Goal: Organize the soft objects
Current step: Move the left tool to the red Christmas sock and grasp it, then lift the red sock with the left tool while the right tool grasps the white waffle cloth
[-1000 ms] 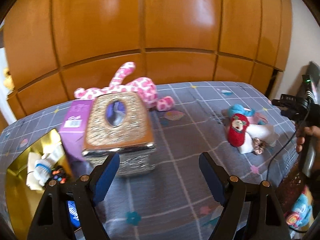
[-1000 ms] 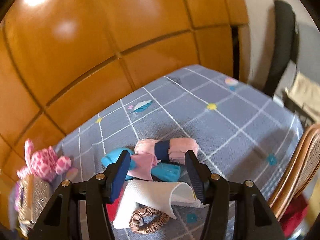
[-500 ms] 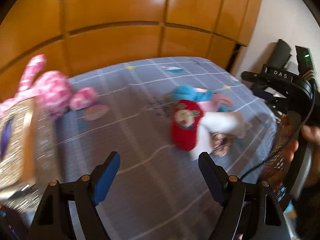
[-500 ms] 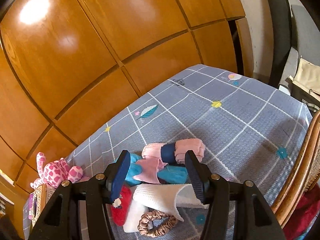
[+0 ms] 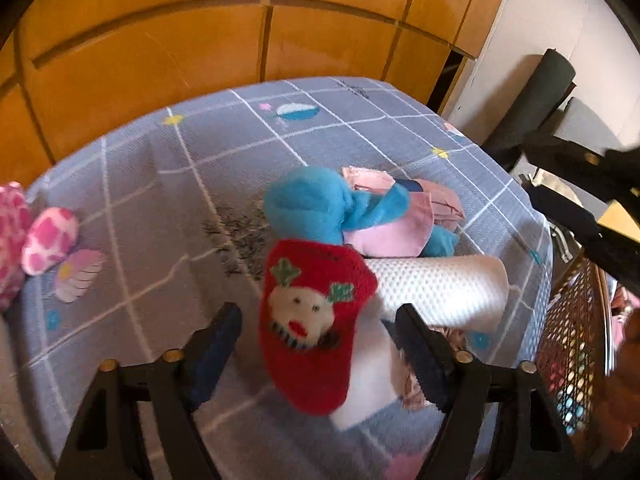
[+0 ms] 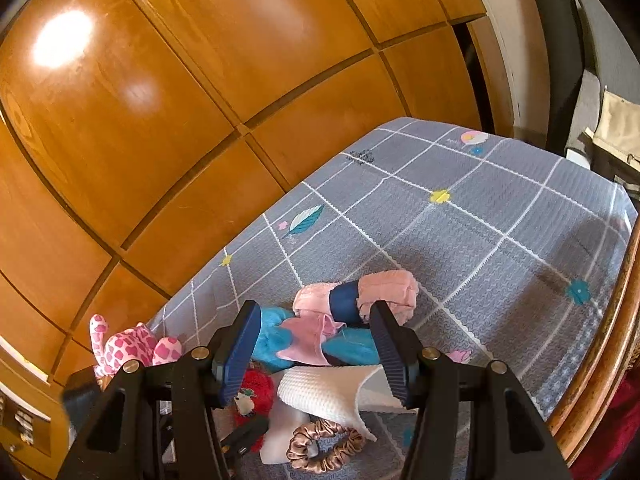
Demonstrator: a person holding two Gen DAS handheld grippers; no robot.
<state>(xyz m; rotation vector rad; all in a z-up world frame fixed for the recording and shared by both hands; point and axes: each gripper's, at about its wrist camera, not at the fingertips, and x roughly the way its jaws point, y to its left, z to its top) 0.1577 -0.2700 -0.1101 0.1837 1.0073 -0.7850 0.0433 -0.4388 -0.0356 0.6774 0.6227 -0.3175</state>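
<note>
A pile of soft things lies on the grey checked tablecloth (image 5: 160, 184): a red sock with a snowman face (image 5: 312, 320), a blue plush in a pink dress (image 5: 320, 204), a white waffle cloth (image 5: 436, 288), and a rolled pink towel with a navy band (image 6: 380, 292). My left gripper (image 5: 320, 344) is open, its fingers on either side of the red sock. My right gripper (image 6: 316, 344) is open, above the blue plush (image 6: 276, 336) and white cloth (image 6: 324, 396). A brown satin scrunchie (image 6: 320, 444) lies at the pile's near edge.
A pink spotted plush (image 6: 128, 344) lies at the left by the wooden wall panels (image 5: 200, 40). A wicker chair back (image 5: 576, 344) stands at the table's right edge. A black chair (image 5: 532, 92) is beyond the table.
My left gripper swung right, away from the glittery box, and came close to the red sock. My right gripper rose a little and stayed open over the pile.
</note>
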